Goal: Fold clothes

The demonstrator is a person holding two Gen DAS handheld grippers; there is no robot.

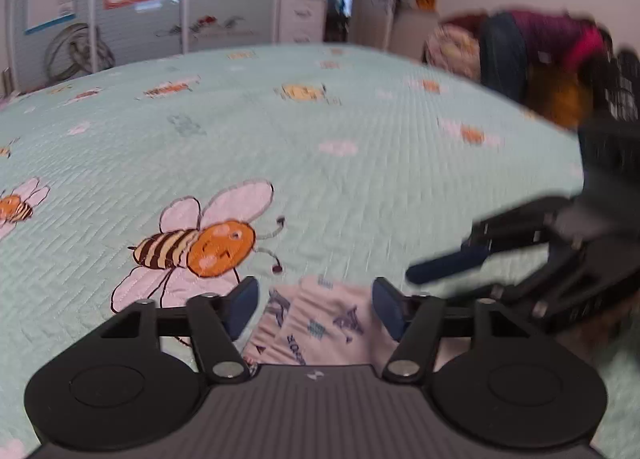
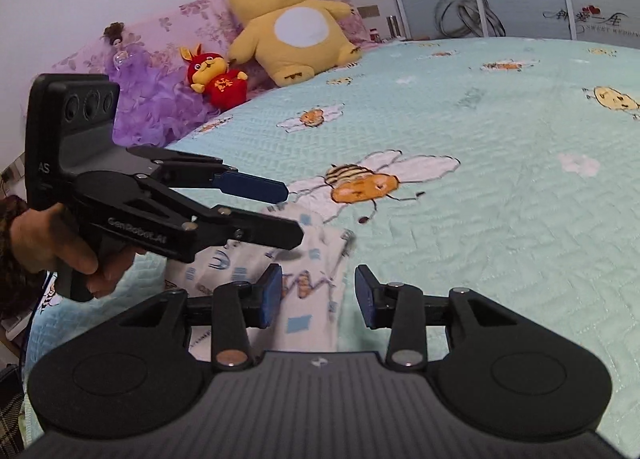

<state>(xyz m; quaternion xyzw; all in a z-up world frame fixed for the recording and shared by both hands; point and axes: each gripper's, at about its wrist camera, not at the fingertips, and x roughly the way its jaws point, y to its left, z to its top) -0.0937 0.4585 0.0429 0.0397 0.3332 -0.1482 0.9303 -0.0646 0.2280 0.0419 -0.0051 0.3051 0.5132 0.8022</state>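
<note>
Right wrist view: garment lying on the bed at lower centre; right hand-held gripper and left hand-held gripper hovering over it, jaws apart, gripping nothing.

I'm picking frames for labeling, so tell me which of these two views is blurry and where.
Left wrist view: motion blur throughout, worst on the right claw and the far clothes pile. Right wrist view: mostly sharp, the yellow plush crisp, only the patterned garment smeared. Both bend the bedspread edge, fisheye distortion.
</note>
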